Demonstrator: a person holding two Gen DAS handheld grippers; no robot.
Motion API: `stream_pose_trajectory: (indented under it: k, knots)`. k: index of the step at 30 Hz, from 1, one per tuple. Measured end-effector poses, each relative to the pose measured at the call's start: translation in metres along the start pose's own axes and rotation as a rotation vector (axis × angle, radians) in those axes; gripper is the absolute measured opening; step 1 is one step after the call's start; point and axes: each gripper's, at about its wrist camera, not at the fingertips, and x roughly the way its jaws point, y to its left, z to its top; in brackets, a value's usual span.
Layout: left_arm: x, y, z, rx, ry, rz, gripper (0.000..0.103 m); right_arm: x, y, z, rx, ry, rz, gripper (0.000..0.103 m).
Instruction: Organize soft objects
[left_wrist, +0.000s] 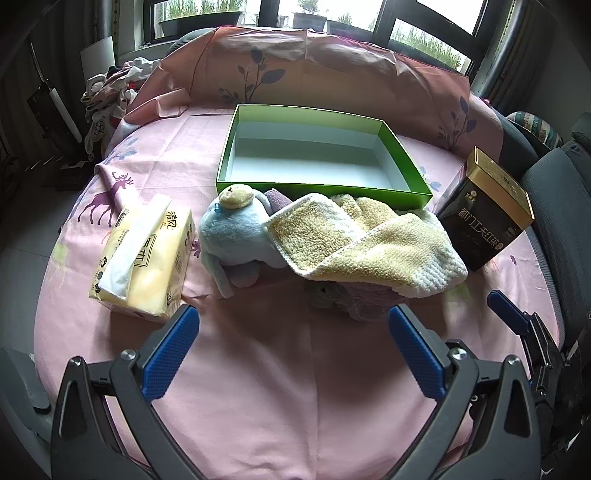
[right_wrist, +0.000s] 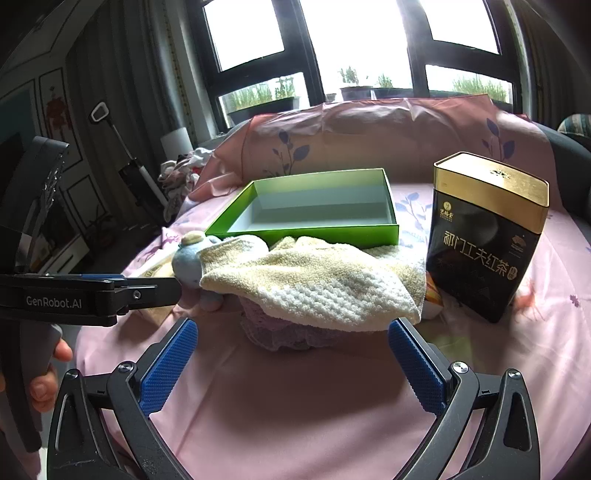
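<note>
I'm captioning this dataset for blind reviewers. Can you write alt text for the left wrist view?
An open left gripper hovers over a pink tablecloth, facing a yellow towel draped over a blue plush toy. Behind them sits an empty green box, with a tissue pack at left and a black tea tin at right.

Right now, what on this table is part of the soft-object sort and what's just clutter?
For the job:
yellow towel
blue plush toy
purple cloth under the towel
green box, empty
left gripper and right gripper, both open

Lying about:
tissue pack
black tea tin
clothes pile beyond the table
</note>
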Motion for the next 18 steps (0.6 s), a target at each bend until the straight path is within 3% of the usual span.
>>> stream_pose_trajectory:
  k: [18]
  knots:
    - [0.011, 0.003, 0.007, -0.034, 0.012, -0.102, 0.102, -0.012, -0.030, -0.002, 0.072, -0.014, -0.062, 0.103]
